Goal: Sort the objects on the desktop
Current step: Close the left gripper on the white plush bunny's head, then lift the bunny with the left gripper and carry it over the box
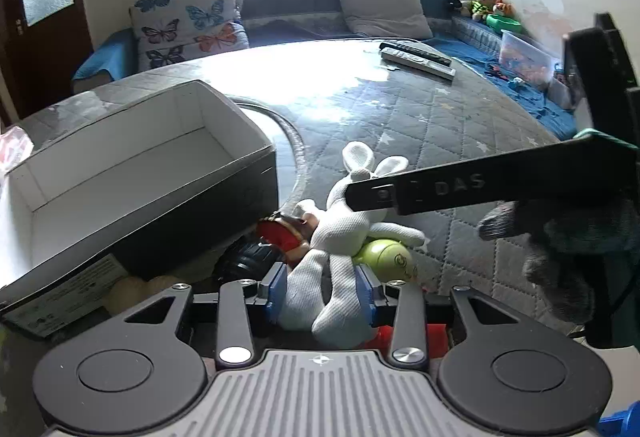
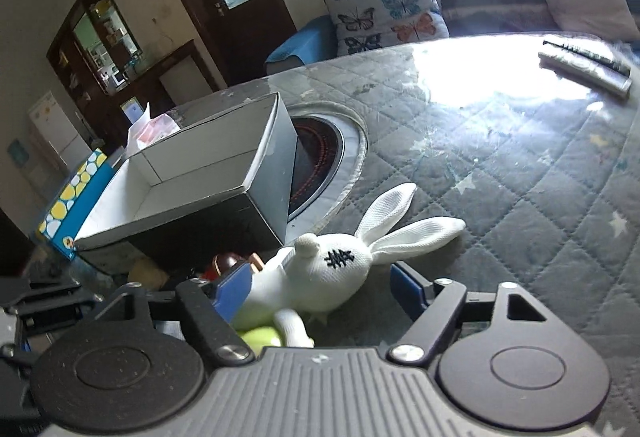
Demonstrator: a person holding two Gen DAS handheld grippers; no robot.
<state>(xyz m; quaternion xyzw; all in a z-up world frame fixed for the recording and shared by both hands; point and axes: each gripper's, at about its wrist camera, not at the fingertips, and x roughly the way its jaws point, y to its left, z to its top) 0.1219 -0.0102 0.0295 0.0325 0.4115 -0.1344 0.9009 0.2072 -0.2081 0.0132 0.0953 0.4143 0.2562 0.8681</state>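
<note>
A white plush rabbit (image 1: 344, 233) lies on the quilted table cover. My left gripper (image 1: 322, 287) is shut on the rabbit's legs, its blue pads pressing both sides. In the right wrist view the rabbit's head (image 2: 332, 269) lies between the blue pads of my right gripper (image 2: 320, 291), which is open around it without touching. A green egg-shaped toy (image 1: 386, 255) lies under the rabbit. A red and brown toy (image 1: 282, 233) and a black object (image 1: 246, 257) lie beside it. An open, empty grey box with a white inside (image 1: 132, 173) stands to the left.
The right gripper's black finger (image 1: 480, 185) and a gloved hand (image 1: 560, 245) reach in from the right. Two remote controls (image 1: 418, 57) lie at the table's far side. A blue dotted box (image 2: 68, 205) stands behind the grey box. A round cooktop (image 2: 320, 157) is set in the table.
</note>
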